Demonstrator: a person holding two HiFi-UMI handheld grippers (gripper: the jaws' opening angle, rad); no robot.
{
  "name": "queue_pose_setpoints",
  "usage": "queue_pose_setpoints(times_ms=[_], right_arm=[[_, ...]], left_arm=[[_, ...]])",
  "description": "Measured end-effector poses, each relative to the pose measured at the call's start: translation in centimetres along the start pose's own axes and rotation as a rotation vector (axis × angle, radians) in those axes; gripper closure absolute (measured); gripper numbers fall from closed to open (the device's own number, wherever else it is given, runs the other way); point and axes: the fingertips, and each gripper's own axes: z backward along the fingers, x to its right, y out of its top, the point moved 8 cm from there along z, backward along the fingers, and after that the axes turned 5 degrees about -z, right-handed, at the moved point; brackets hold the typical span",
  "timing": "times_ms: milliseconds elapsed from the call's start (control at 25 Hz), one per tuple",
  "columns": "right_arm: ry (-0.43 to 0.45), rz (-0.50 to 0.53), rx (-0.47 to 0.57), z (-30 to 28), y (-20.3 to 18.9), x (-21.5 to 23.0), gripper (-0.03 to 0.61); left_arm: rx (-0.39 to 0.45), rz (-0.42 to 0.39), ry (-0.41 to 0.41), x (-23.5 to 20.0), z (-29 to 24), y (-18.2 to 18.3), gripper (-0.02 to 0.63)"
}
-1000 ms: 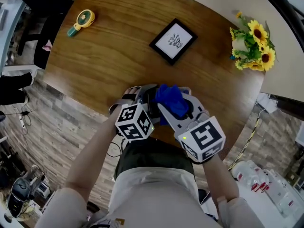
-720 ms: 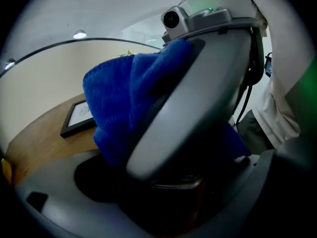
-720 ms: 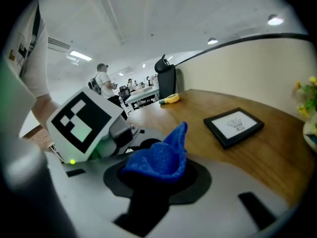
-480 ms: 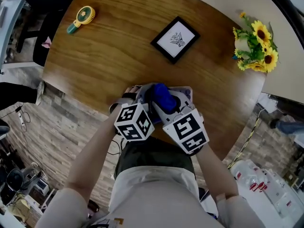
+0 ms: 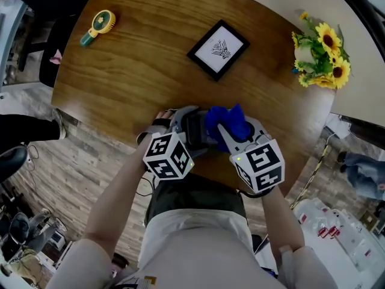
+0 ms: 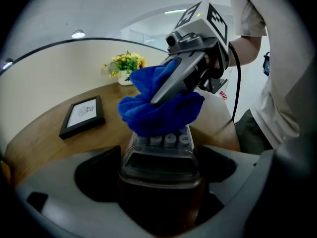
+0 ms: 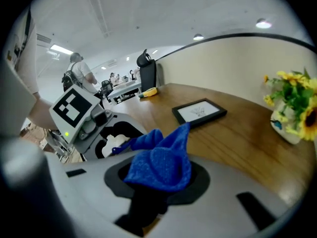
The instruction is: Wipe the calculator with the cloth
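My left gripper [image 6: 159, 155] is shut on a dark calculator [image 6: 161, 150] with grey keys, held over the near edge of the wooden table [image 5: 144, 59]. A blue cloth [image 6: 156, 108] lies bunched on the calculator's far keys, pinched in my right gripper [image 7: 158, 170], which is shut on it. In the head view both grippers meet at the table's near edge, the left gripper [image 5: 191, 130] beside the right gripper [image 5: 225, 128], with the blue cloth [image 5: 225, 121] between them and the calculator [image 5: 194, 126] mostly hidden.
A black picture frame [image 5: 218, 49] lies mid-table. Yellow flowers in a white vase [image 5: 319, 56] stand at the right edge. A small yellow and green hand fan [image 5: 97, 27] lies far left. People stand in the background of the right gripper view.
My right gripper swung left over the calculator with the cloth, then back to the right. The left gripper has held almost still with the calculator.
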Motion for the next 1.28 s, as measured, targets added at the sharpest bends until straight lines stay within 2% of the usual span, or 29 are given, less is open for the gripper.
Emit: queue_pose_setpoints(times_ms=[200,320,400,520,720,880,1040,1160,1280], right_arm=[[-0.121,-0.037,0.004,1.5,-0.6,2.1,0.468],[-0.292,-0.003,-0.039,2.7,-1.5,4.7,0.474],[-0.360,-0.004,-0.053,3.6,-2.2,6.2,0.474],[-0.296,-0.082,0.032,4.9,-1.5,5.9,0.474],[-0.060,-0.083,0.181,4.7,2.1,0.0,0.474],[0.079,-0.090,0.182,1.6,2.8,-4.0,0.472],[0.134,-0.131,0.113,-1.5,1.2,-5.4,0.472],[0.119,-0.094,0.034,-2.4,-0.6,-5.4,0.472],[0.097,-0.080,0.025,-1.9,-1.7,-5.0,0.474]], left_arm=[[-0.004,-0.002,-0.003,0.0,0.0,-0.1,0.143],[-0.007,-0.002,-0.004,-0.1,-0.1,-0.1,0.143],[-0.010,-0.003,-0.004,-0.1,-0.1,0.0,0.143],[-0.020,-0.009,-0.001,0.0,-0.1,0.0,0.143],[-0.032,-0.013,-0.003,0.0,-0.1,0.1,0.143],[-0.034,-0.013,0.001,0.0,-0.1,0.1,0.143],[-0.029,-0.008,0.004,0.1,-0.1,0.0,0.141],[-0.029,-0.008,0.008,0.1,-0.1,0.0,0.143],[-0.028,-0.014,0.008,0.1,-0.1,0.0,0.141]])
